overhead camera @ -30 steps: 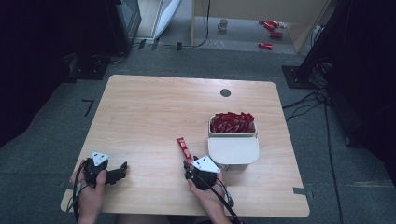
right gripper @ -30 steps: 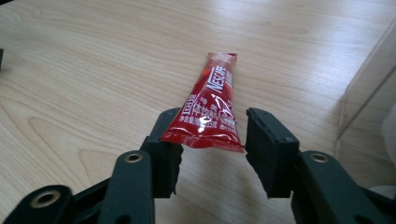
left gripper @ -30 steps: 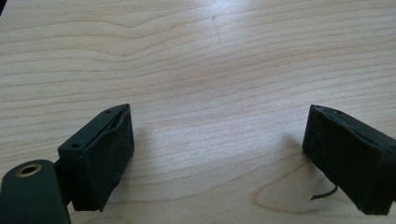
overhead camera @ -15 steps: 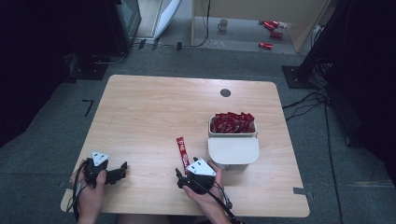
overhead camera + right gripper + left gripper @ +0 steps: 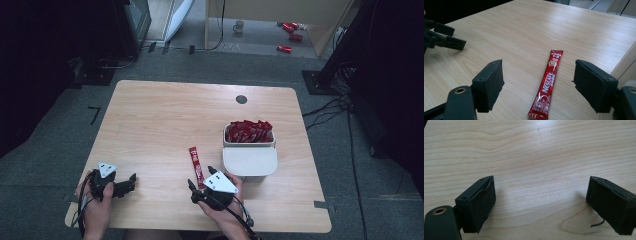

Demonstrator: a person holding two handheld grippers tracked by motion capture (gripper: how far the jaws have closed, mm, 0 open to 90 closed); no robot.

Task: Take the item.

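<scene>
The right gripper (image 5: pixel 537 82) stands with its jaws spread wide, having just been opening, and the red Nescafé stick sachet (image 5: pixel 547 83) lies flat on the table (image 5: pixel 529 27) between them, touched by neither pad (image 5: pixel 491 85); it grips nothing. Seen from the high view, that gripper (image 5: pixel 200 176) sits at the near end of the sachet (image 5: pixel 195 163), which lies lengthwise just left of the white box (image 5: pixel 249 161), with its far half packed with more red sachets (image 5: pixel 249 132). The left gripper (image 5: pixel 541 202) is also spread open with only bare wood between its pads, resting near the table's front left corner (image 5: pixel 131 181), well apart from the sachet. By the look of it, a single sachet has been set down out of the box and let go, so the placing step seems finished. The next move probably calls for drawing the right gripper clear without dragging the sachet, then reaching over the box rim to pinch one more stick from the tight bundle, which may need a narrow, careful bite so that neighbours do not come along
</scene>
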